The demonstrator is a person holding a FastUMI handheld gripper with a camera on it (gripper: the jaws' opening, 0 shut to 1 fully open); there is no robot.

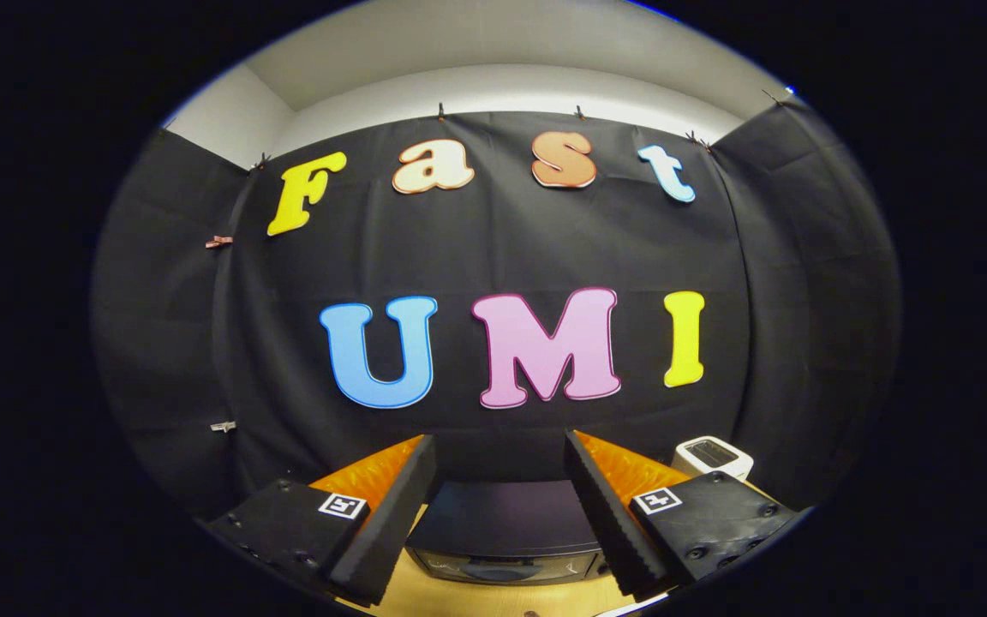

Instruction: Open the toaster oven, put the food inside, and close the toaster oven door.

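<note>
My gripper [500, 454] is open, held high and pointing at the booth's back wall, with nothing between its fingers. Below and between the fingers [391, 523] sits the dark toaster oven [502, 540] on the wooden table [502, 600]. I see its flat top and a strip of its front; whether its door is open or shut I cannot tell from this angle. The food is hidden from me.
A small white toaster-like appliance [714, 456] stands on the table to the right, just beyond the right finger. The black cloth wall [493, 240] closes off the back and both sides.
</note>
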